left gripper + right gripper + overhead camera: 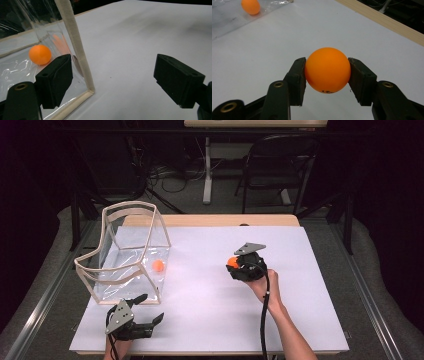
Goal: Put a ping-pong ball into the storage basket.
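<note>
1. Landmark: clear bag [131, 251] with cream-taped edges, standing open on the left part of the white desk [210, 315]. All places below are taken from it.
2. Inside the bag, low against its right wall, lies an orange ball [158, 265]. In the left gripper view this ball [40, 54] rests on the bag's clear floor, just behind the cream corner strip [75, 47].
3. Left gripper [150, 309] sits just in front of the bag's near right corner, close to the desk's front edge. Jaws released and spread wide, nothing between them. In its own view, one jaw stands right at the bag's corner, the other well out over bare desk. Contact with the bag: cannot tell.
4. Right of the bag, well apart from it near the desk's middle, the right gripper [233, 262] is held in the person's hand [264, 281], grey plate on top, cable trailing back along the forearm.
5. Right gripper is clenched on a second orange ball [327, 70]: both pads press its sides, ball centred between them. Dark print shows on its underside, too small to read.
6. In the right gripper view the held ball is off the desk surface, with the bag's ball [250, 6] farther away at upper left.
</note>
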{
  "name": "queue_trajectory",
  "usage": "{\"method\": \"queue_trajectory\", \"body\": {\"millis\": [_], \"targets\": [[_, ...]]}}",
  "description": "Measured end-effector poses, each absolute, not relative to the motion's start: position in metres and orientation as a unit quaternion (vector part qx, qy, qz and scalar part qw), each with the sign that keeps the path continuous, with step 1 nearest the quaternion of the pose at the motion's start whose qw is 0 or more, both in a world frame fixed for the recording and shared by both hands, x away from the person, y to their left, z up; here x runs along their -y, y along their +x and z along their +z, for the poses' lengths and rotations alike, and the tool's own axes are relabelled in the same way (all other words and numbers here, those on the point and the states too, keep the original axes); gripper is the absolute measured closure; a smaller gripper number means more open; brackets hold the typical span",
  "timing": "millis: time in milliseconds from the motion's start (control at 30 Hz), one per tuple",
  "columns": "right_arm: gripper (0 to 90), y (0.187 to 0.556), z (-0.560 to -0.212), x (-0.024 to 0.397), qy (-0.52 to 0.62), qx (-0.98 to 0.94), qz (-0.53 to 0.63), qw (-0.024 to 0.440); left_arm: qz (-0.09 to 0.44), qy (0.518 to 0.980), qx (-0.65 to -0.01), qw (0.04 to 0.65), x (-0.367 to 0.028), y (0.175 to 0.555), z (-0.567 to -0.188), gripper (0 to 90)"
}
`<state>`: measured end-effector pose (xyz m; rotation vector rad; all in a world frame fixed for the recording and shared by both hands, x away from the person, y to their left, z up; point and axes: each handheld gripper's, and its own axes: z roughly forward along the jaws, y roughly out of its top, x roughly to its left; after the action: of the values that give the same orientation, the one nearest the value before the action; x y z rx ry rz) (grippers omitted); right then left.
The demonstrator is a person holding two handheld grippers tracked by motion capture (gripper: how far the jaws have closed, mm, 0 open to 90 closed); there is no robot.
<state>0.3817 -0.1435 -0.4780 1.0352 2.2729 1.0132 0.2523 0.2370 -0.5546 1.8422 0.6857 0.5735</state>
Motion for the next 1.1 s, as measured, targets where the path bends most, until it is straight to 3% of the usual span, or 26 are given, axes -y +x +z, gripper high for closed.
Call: {"method": "queue_trajectory", "body": {"millis": [1100], "targets": [[50.9,0.402,-0.480,0.109,0.357,-0.828,0.388,0.192,0.232,0.774,-0.281,0.518,-0.234,0.254,-0.556,15.7]]}}
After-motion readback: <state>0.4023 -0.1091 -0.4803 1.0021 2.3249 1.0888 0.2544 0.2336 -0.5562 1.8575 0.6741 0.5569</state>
